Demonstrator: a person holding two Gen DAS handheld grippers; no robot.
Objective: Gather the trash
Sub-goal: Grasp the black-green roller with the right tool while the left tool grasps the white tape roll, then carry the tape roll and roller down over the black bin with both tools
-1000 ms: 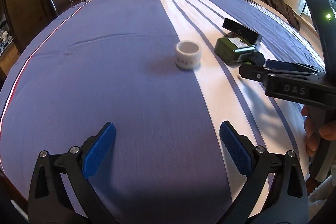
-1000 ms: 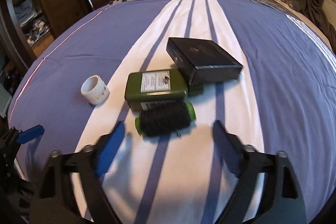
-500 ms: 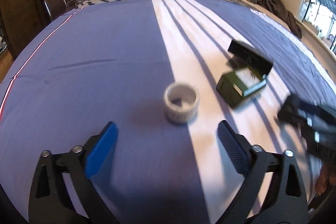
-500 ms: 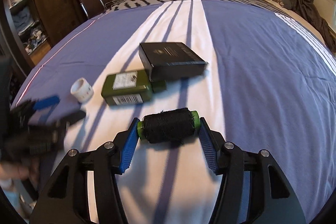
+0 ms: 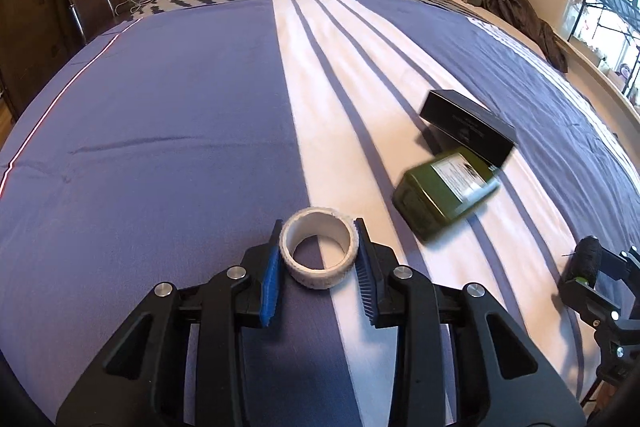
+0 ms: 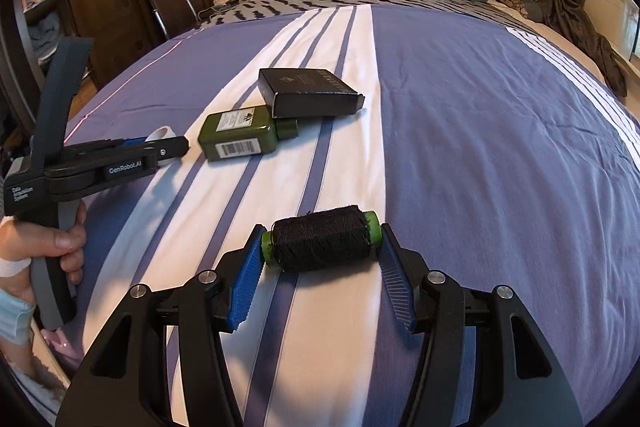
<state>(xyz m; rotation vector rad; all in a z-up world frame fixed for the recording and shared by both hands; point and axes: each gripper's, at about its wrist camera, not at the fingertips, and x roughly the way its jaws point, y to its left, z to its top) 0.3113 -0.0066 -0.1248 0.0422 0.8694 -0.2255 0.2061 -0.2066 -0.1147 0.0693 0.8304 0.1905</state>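
On my left side, my left claw [image 5: 318,257] is closing its jaws around the white tape roll [image 5: 319,253]; the blue ribbed pads [image 5: 272,279] stand at both sides of the ring and seem to touch it, while the roll sits flat on the bed cover [image 5: 160,131]. It is a short hollow ring, paper-like, a little rough at the rim. More to the right lie the green bottle [image 6: 239,134], flat and glossy with a printed label and barcode, and the black box [image 6: 310,92], a matte carton with sharp edges that rests at the bottle's cap. These two are not yet touched. At the right, my right claw [image 6: 320,259] grips the thread spool [image 6: 320,243] by its green plastic ends; the dark thread looks fuzzy. I judge the collecting is only at its beginning: two pieces gripped, two waiting, and I see no bin.
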